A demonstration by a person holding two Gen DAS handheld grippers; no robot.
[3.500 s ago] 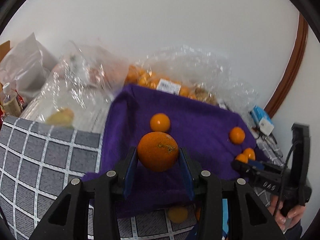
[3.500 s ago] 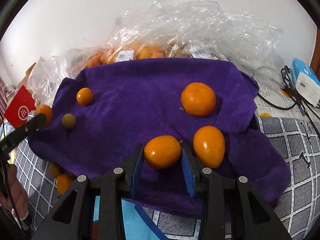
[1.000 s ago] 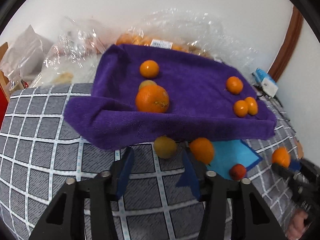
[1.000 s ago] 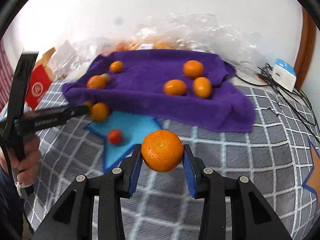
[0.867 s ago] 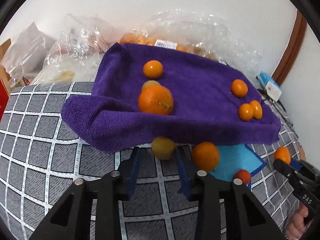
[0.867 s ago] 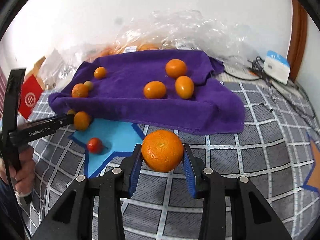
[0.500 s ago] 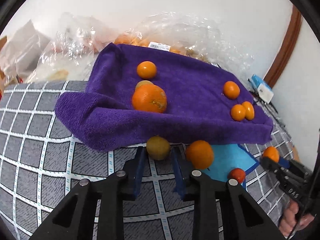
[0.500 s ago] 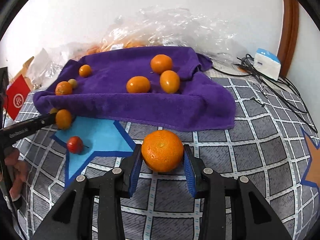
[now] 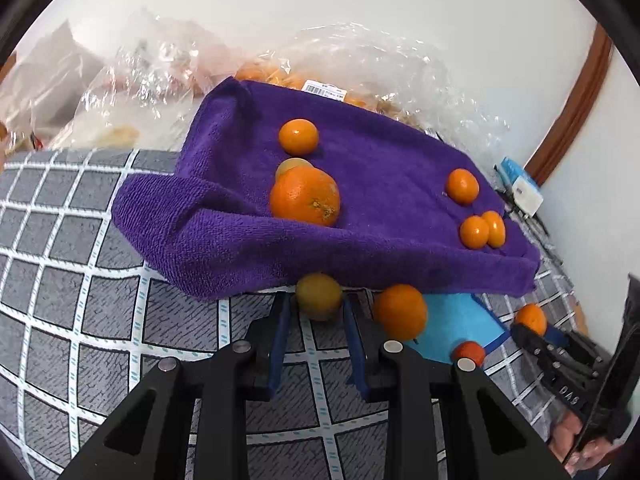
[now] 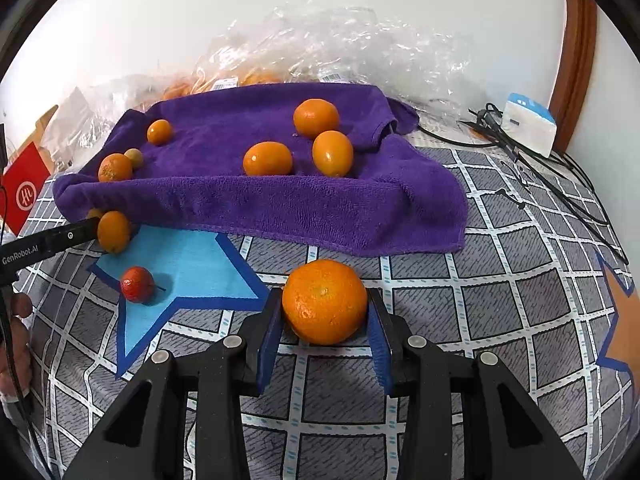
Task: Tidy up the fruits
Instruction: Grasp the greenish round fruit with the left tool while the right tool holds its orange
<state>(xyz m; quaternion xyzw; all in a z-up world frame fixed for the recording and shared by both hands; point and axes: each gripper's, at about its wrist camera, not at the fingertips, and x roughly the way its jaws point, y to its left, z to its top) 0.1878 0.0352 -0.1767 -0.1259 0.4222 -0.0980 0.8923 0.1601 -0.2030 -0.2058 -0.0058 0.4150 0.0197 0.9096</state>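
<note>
- Left gripper (image 9: pixel 318 312) is clamping a small yellowish fruit (image 9: pixel 319 296), pinned between its blue pads right at the overhanging hem of the purple towel (image 9: pixel 380 240).
- Towel's top is lying ahead of and above that fruit; likely next move is a lift up and forward over the hem.
- Right gripper (image 10: pixel 325 322) is gripping a large orange (image 10: pixel 324 301) low over the grid-patterned cover (image 10: pixel 500 300), near the towel's front edge.
- Both loads are round, so there is no long axis to line up.
- Left is sitting closer to the towel.
</note>
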